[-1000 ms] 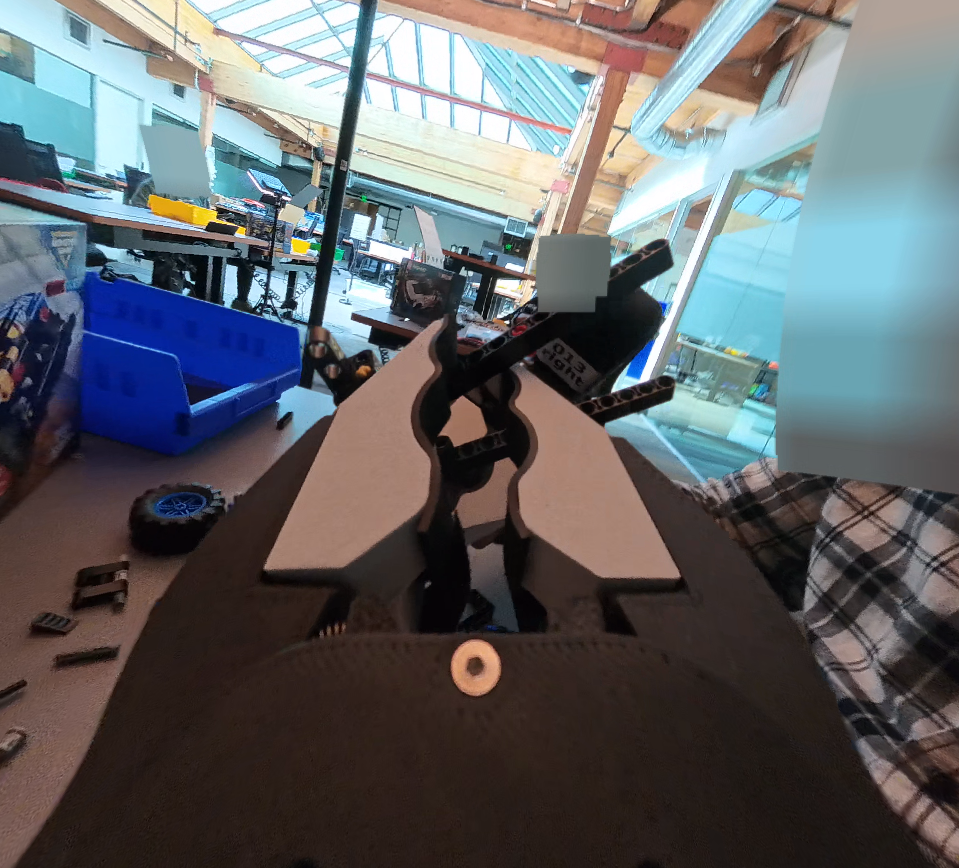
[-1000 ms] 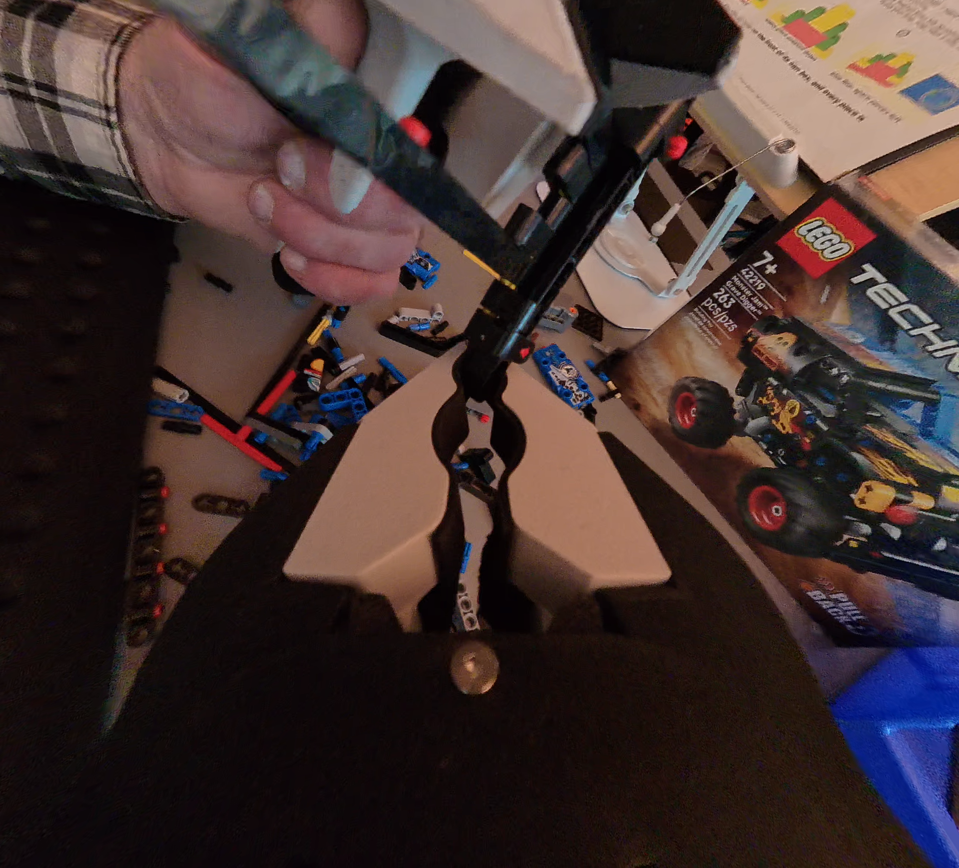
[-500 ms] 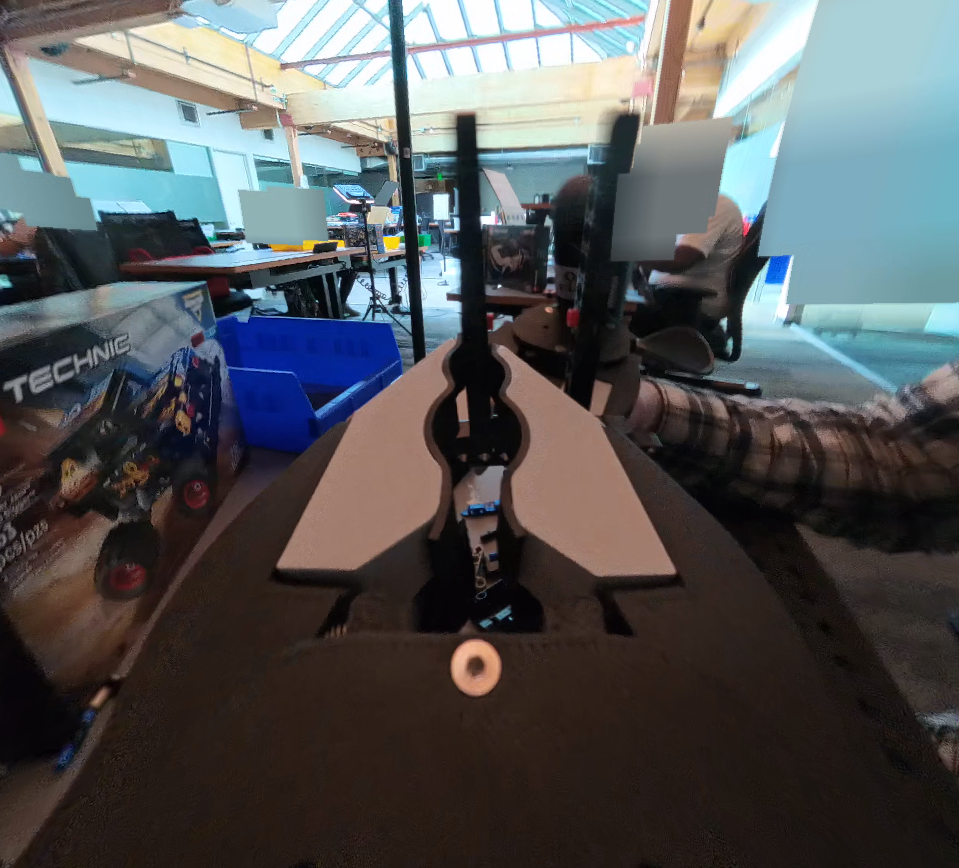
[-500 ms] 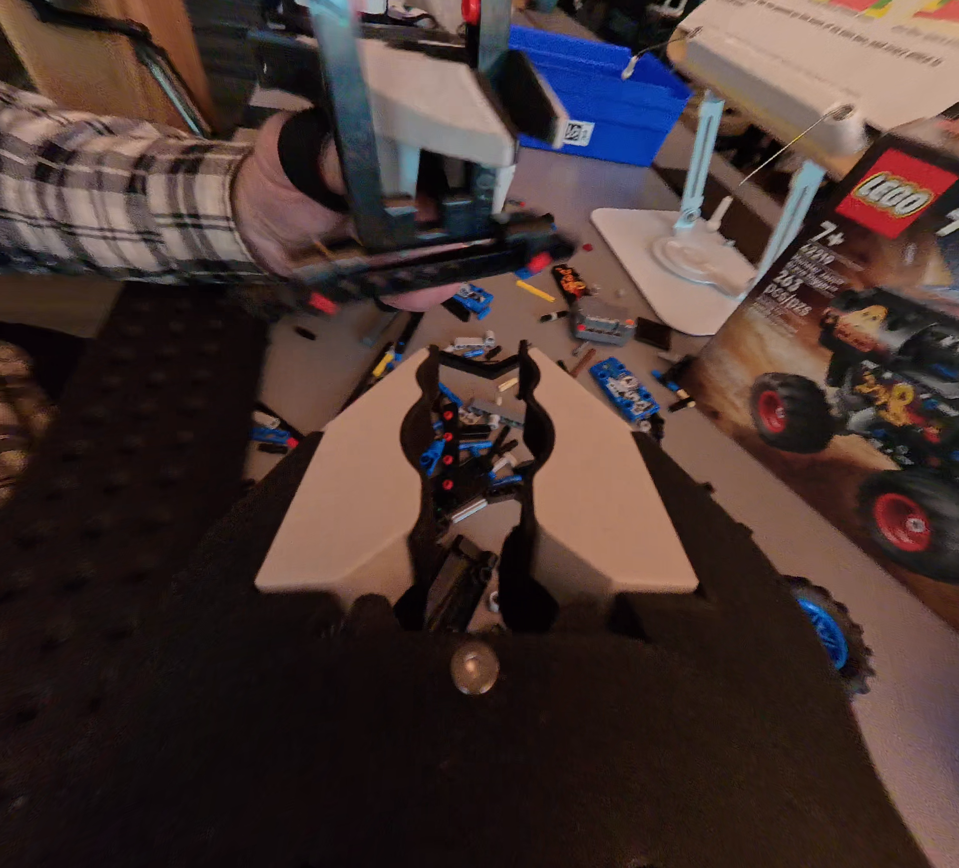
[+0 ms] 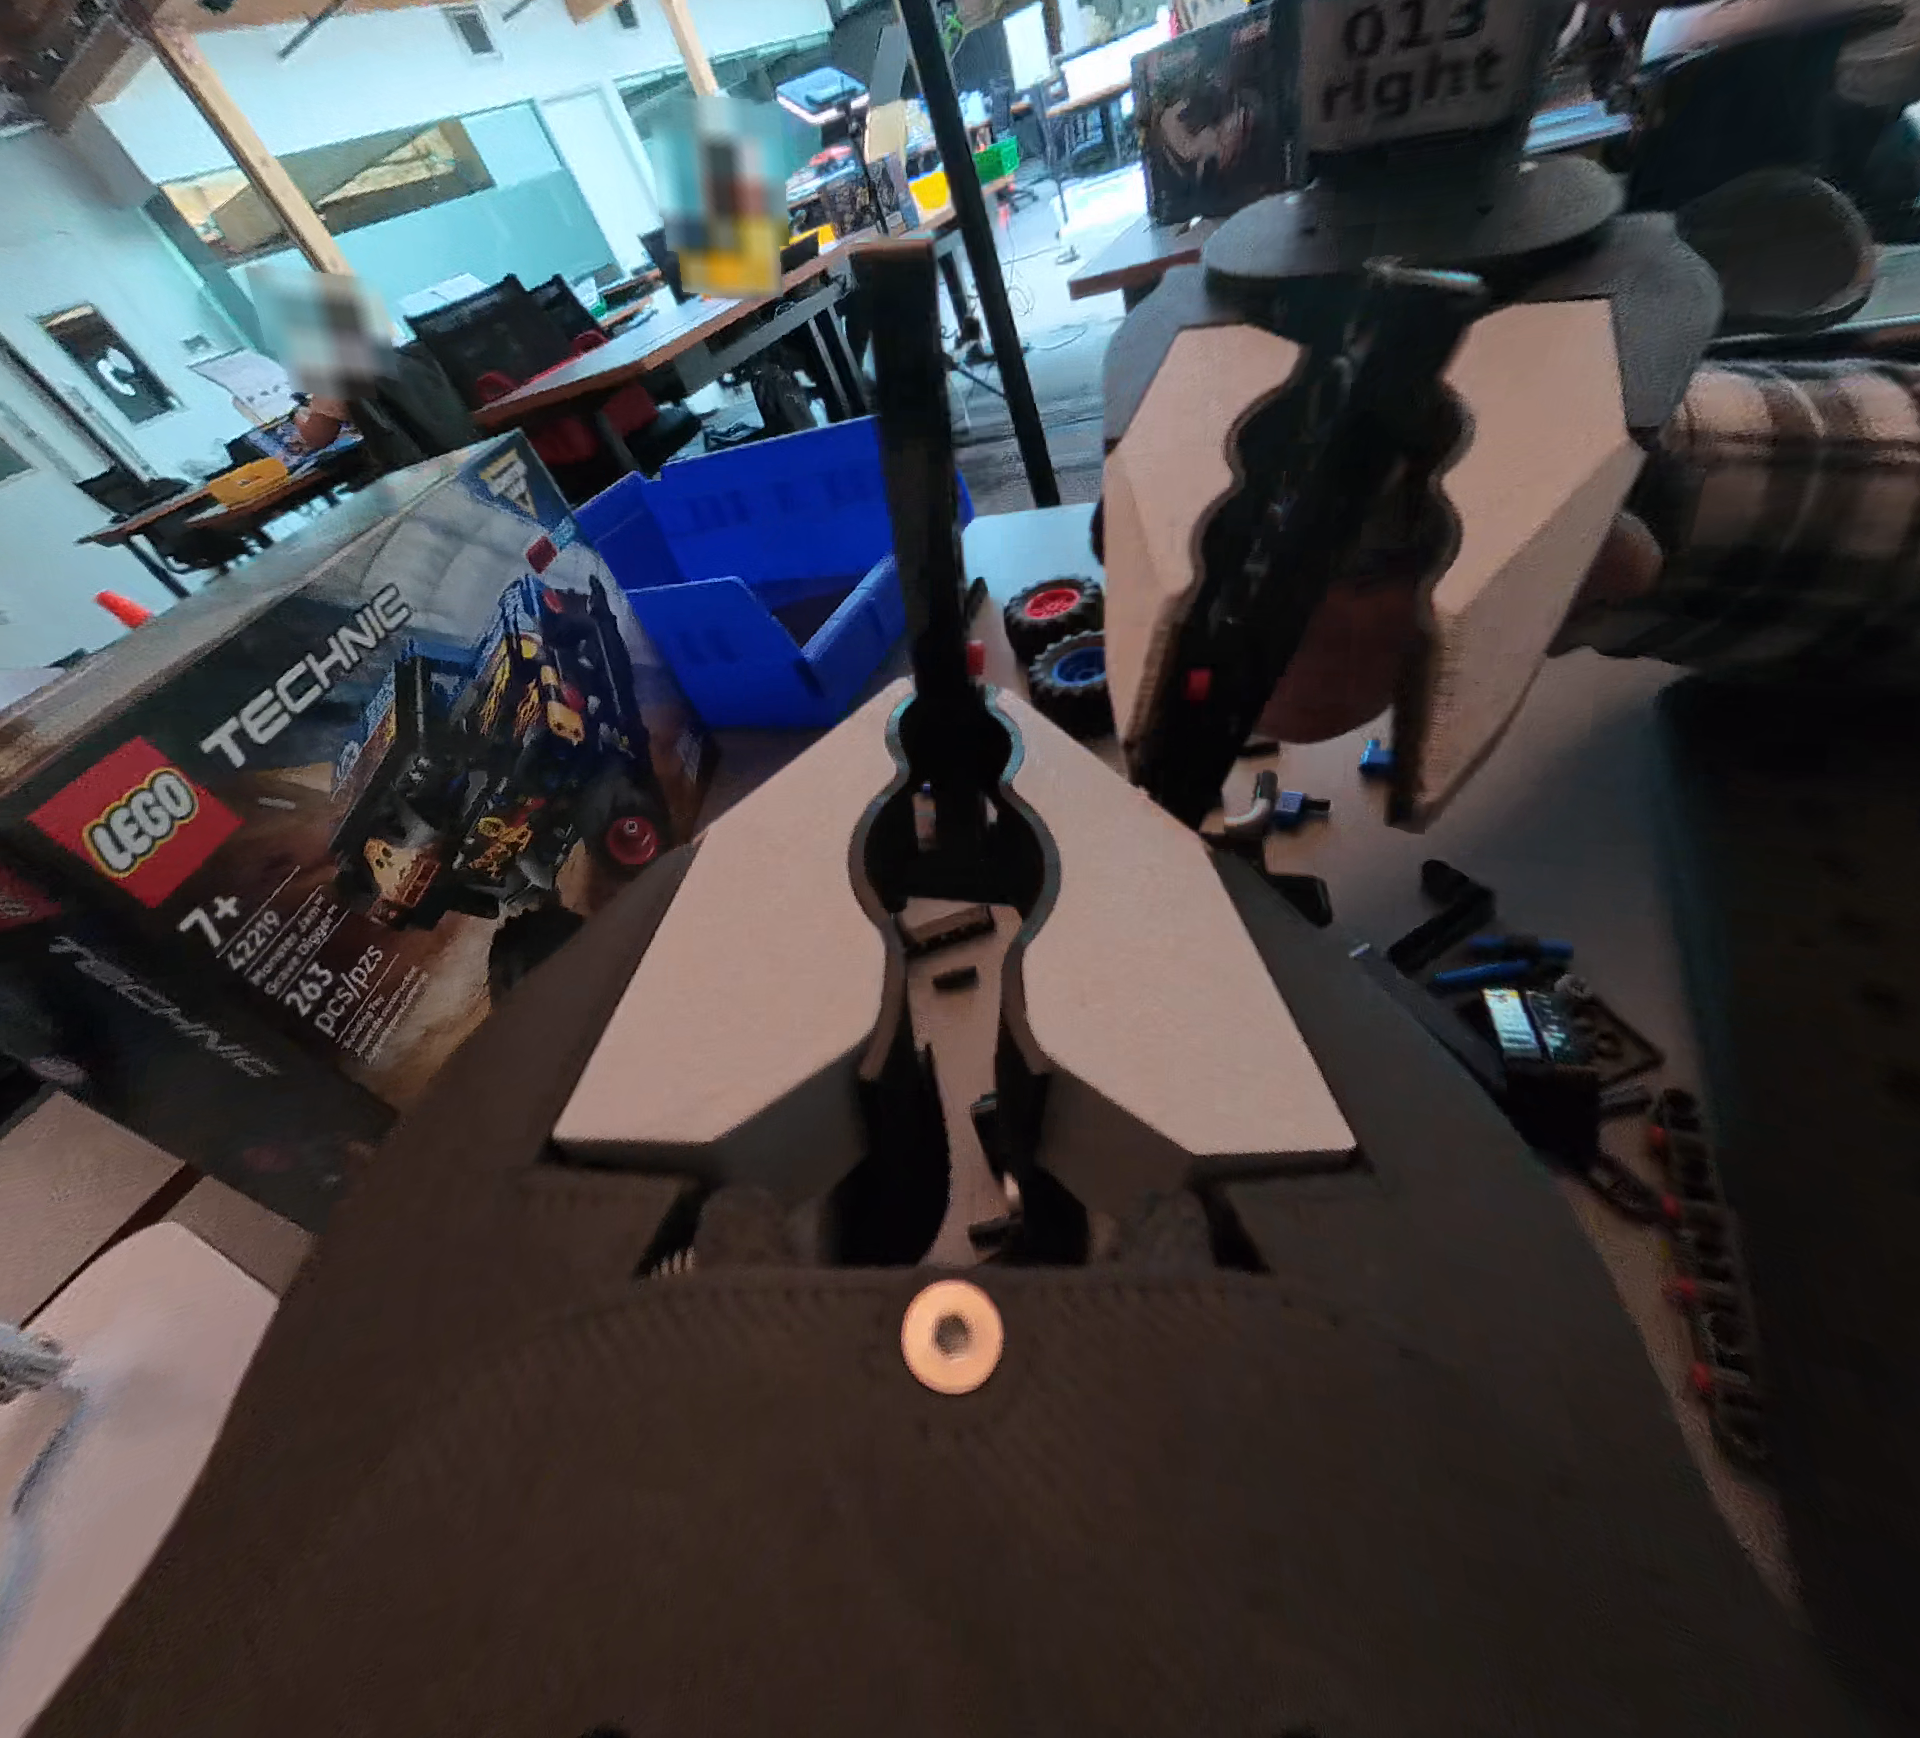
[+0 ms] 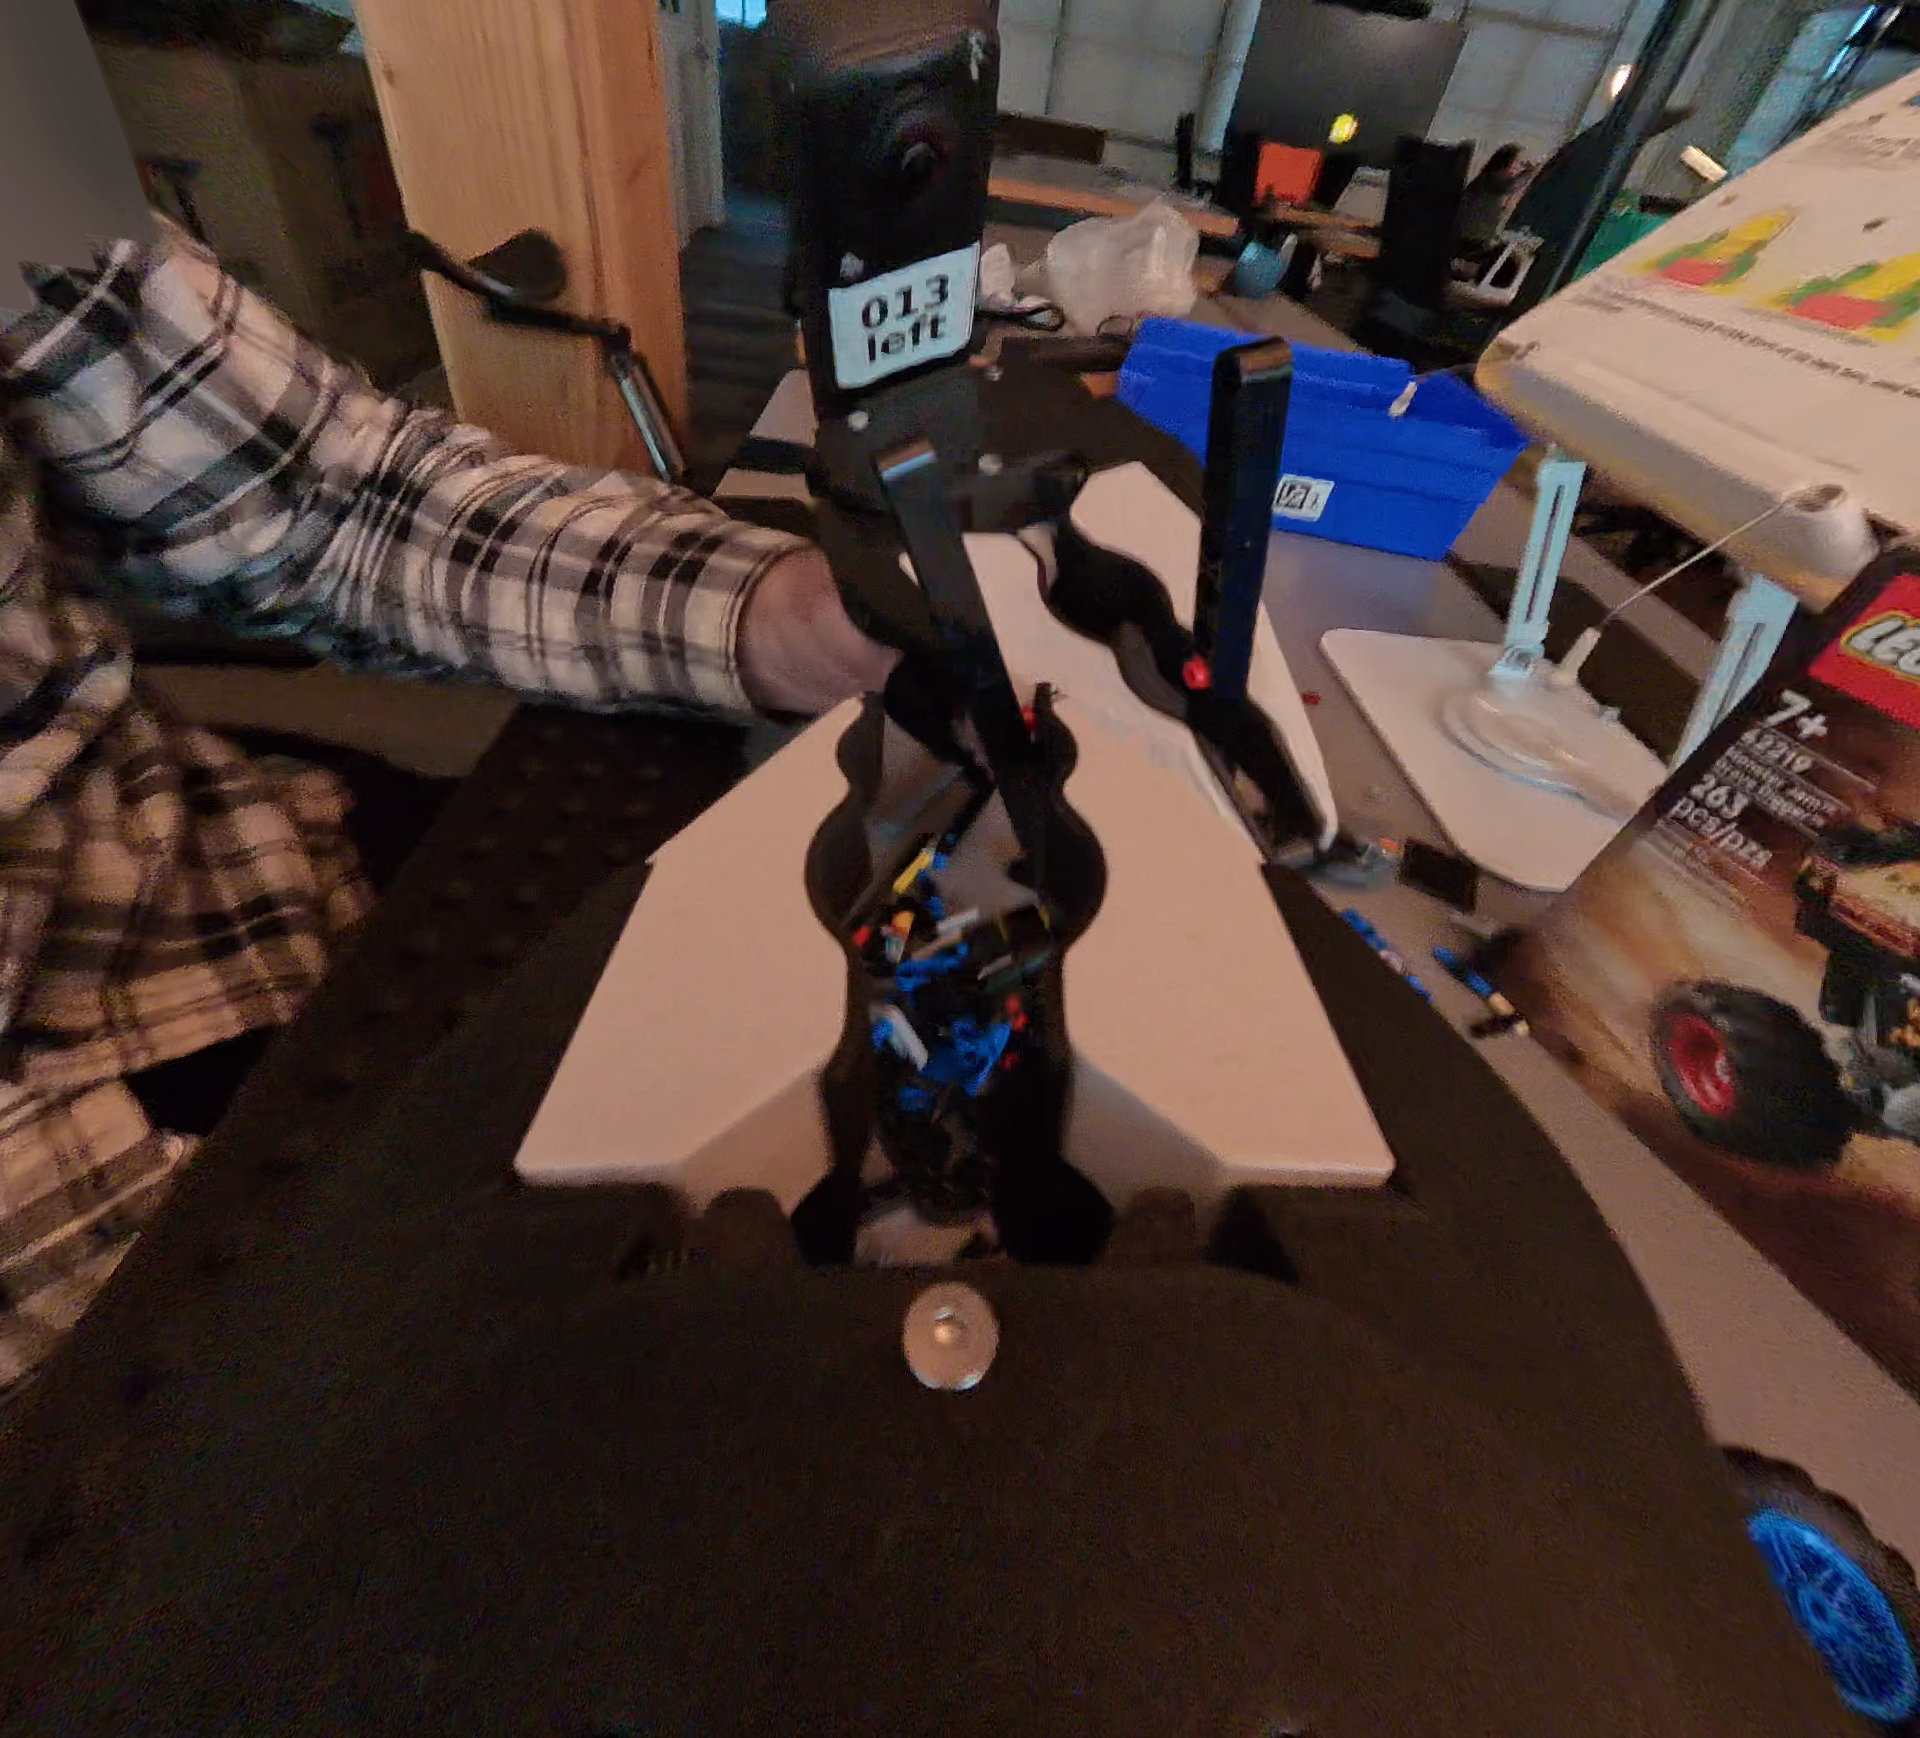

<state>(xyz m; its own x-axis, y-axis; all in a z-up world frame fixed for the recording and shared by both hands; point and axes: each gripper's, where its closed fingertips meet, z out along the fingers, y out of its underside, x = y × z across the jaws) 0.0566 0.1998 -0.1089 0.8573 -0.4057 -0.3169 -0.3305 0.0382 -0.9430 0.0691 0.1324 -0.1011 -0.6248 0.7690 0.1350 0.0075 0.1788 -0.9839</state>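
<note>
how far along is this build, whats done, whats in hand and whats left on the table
Done: only a small black beam frame with red pins looks assembled.
In hand: the left gripper and the right gripper are both shut on it, holding it above the table.
Left: the red wheel, the blue wheel and the scattered loose pieces lie unattached, so most of it looks undone.

I am holding a black frame of long beams (image 5: 920, 483) upright, my left gripper (image 5: 951, 732) and right gripper (image 6: 961, 722) both clamping it.
</note>
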